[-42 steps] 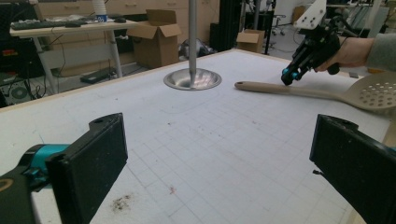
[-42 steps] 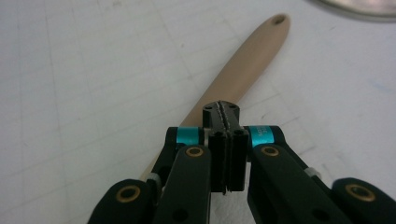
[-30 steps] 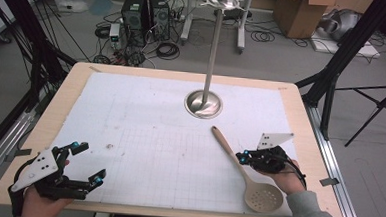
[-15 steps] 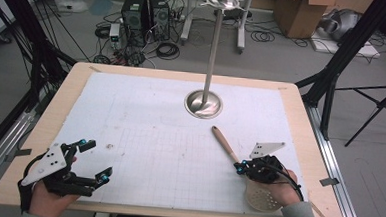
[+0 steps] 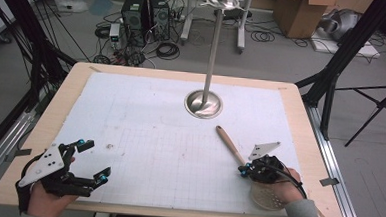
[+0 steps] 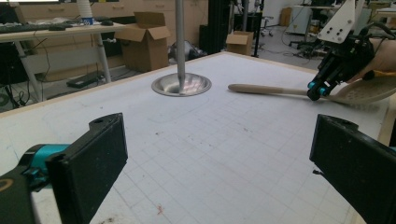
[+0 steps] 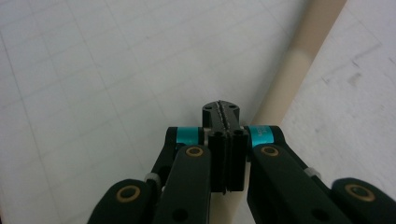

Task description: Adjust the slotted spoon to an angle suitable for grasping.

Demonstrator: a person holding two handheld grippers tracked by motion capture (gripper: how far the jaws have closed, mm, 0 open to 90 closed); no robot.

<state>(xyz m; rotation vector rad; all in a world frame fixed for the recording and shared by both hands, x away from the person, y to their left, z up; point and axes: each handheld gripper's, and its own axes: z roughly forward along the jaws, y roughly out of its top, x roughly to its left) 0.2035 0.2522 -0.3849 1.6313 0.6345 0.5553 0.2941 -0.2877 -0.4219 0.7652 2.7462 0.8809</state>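
Spoon (image 5: pixel 231 146): wooden, slotted, lying flat on the tabletop (image 5: pixel 144 136) at its near right. The long axis runs diagonally; the handle end points away and leftward toward the metal stand base (image 5: pixel 203 104), and the perforated bowl sits at the near edge, partly under the person's right hand.

Right hand-held gripper (image 5: pixel 245 171): jaws pressed together, with nothing seen between the pads in the right gripper view; its tip sits just above the spoon's handle (image 7: pixel 299 65), which passes beneath it.

Left hand-held gripper (image 5: pixel 92 159): jaws spread wide and empty, near the front left corner, well apart from the spoon.

Tabletop: white gridded sheet with faint stains, framed by a pale wooden border. A slim metal pole (image 5: pixel 213 44) rises upright from the round base at centre rear.

Room: grey floor, computer towers (image 5: pixel 145 13) with tangled cables, cardboard boxes (image 5: pixel 298 11), black tripod legs at right.
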